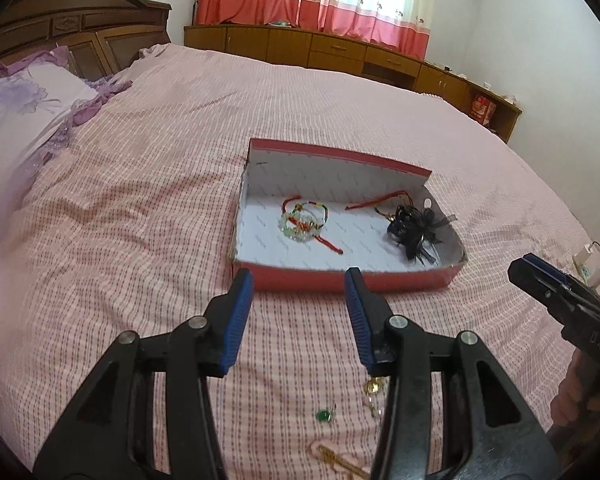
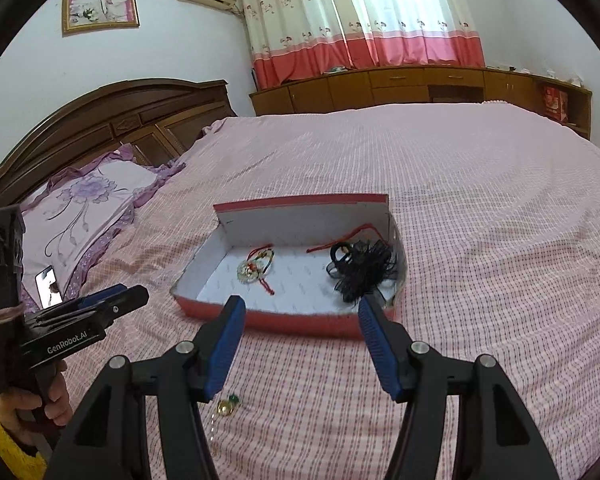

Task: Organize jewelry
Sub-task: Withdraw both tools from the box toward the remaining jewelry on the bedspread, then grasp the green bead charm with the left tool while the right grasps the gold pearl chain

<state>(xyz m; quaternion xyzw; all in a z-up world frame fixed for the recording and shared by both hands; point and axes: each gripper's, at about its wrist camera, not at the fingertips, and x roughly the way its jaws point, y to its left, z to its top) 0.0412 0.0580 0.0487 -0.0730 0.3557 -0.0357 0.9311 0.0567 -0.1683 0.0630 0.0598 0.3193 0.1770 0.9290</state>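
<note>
Both grippers [image 1: 299, 274] [image 2: 302, 302] fingers spread, near red box [image 1: 340, 278] front edge.

Red-walled box [image 1: 332, 280] with a white, faintly printed lining, set on a bedspread [image 1: 160, 220] of pink and white fine checks. Inside, at 9 o'clock, a bracelet [image 1: 302, 222] of pale green beads on red cord; at 3 o'clock, a black mesh hair bow [image 1: 414, 228]. Both grippers, left [image 1: 299, 282] and right [image 2: 302, 308], are black with blue ribbed pads [image 1: 236, 320]; at 6 o'clock, a green stone [image 1: 323, 415] and a gold pendant [image 2: 225, 408].
</note>
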